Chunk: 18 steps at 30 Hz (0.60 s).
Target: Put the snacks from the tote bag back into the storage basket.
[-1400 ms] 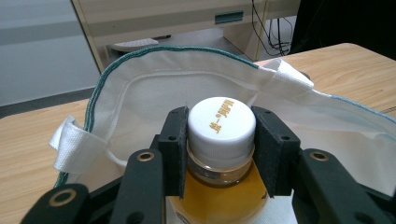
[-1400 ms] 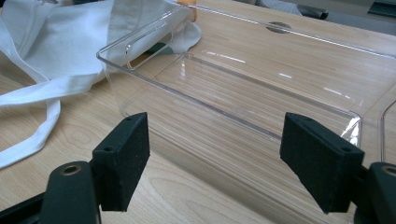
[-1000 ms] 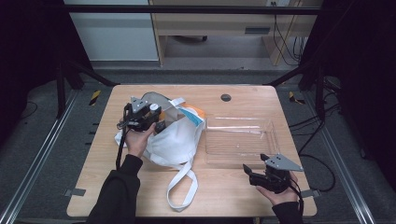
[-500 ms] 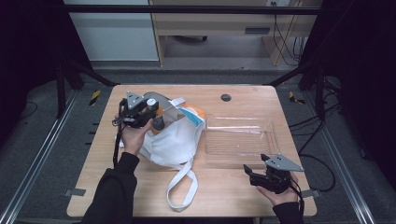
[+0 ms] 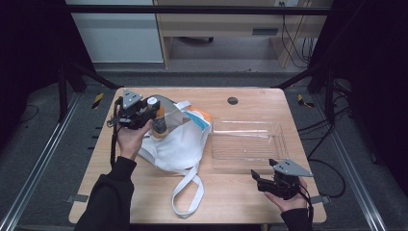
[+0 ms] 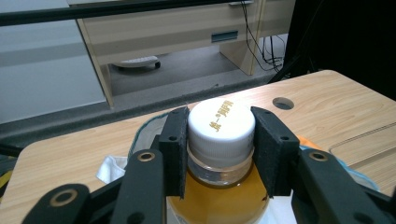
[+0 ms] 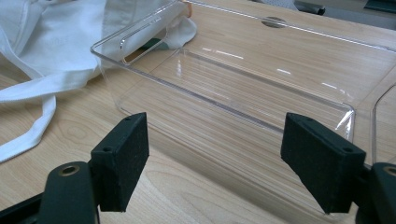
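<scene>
A capped bottle (image 6: 219,140) is clamped by the left gripper (image 6: 220,149) for lifting from the bag (image 5: 180,144); the right gripper (image 7: 233,154) is held open beside the tray (image 7: 261,84).

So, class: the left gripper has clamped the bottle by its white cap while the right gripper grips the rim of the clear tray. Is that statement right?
Not quite. The left gripper does clamp the bottle by its white cap, but the right gripper grips nothing: the right gripper view shows its jaws wide open, short of the clear tray.
</scene>
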Tool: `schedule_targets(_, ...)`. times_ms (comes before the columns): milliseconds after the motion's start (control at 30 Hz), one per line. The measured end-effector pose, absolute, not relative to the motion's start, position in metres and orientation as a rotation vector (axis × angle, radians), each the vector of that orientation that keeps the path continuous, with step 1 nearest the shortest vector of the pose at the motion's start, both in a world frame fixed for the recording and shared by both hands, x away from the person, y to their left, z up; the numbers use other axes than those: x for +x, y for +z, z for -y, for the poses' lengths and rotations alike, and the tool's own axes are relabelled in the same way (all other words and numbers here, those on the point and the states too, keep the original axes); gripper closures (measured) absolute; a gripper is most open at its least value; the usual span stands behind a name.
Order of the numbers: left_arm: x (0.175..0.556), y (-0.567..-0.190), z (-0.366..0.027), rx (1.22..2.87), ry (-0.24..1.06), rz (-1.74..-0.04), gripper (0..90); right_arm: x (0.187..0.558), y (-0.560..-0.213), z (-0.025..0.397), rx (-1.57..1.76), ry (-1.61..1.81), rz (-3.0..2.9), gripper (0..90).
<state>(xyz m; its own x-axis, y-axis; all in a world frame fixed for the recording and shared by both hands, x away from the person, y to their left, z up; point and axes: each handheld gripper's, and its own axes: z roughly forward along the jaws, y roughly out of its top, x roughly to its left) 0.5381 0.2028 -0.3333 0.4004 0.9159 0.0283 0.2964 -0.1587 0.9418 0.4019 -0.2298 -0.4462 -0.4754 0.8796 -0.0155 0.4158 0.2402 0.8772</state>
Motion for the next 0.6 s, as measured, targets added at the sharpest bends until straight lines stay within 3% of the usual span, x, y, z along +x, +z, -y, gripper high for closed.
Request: schedule_targets(600, 0.511, -0.292, -0.196, 1.705, 0.794, -1.007, 58.7, 0.401, -0.446, 0.23, 1.178, 1.168, -1.996, 23.4)
